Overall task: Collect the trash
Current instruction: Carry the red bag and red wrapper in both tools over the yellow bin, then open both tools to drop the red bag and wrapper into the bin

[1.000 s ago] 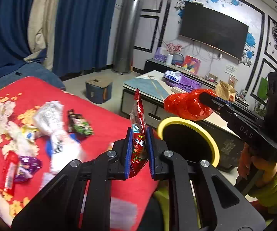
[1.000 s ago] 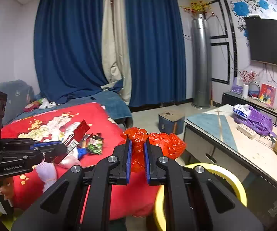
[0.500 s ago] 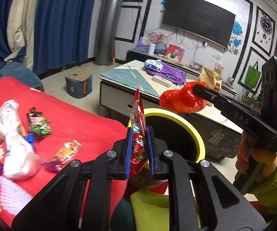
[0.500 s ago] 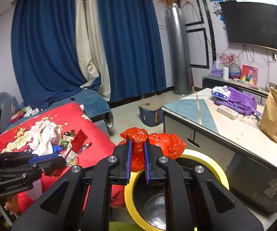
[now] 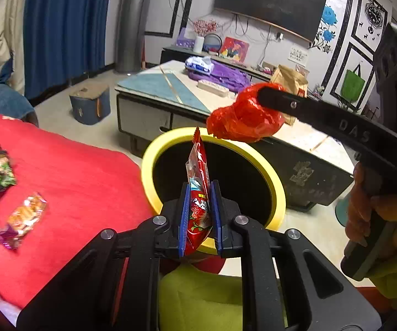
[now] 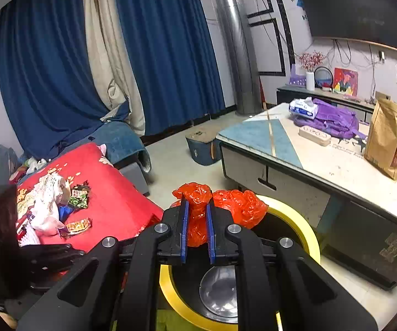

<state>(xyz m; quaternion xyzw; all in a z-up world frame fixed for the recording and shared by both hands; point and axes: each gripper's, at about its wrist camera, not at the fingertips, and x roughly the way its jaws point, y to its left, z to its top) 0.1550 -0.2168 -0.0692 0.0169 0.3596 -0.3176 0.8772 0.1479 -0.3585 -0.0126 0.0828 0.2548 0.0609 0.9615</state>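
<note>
Since a second ago both claws have swung away from the red blanket and over the bin: the yellow rim that then sat off to the right now fills the middle of the left wrist view, and the littered part of the blanket has slid to the left edge.

The left claw point(image 5: 200, 215) is clamped on a flat red foil snack wrapper point(image 5: 198, 190), which stands upright between its blue pads, its top edge over the dark mouth of the round black bin with a yellow rim point(image 5: 154, 151). The right claw point(image 6: 197, 230) is closed on a crumpled red-orange plastic bag point(image 6: 237, 207); the bag bulges out past the pads to the right and hangs above the far side of the bin's rim point(image 6: 306, 231). In the left wrist view that same bag point(image 5: 245, 121) sits at the tip of the right claw's black arm, held by a hand point(image 5: 377, 220) in a yellow-green sleeve.

On the red blanket point(image 5: 82, 182) lie more wrappers: a green and black packet point(image 5: 0, 168), and an orange and purple candy wrapper point(image 5: 24, 218) nearer the camera. Beyond the bin stands a low counter with a pale and blue top point(image 6: 278, 140), carrying a brown paper bag point(image 6: 388, 140).
</note>
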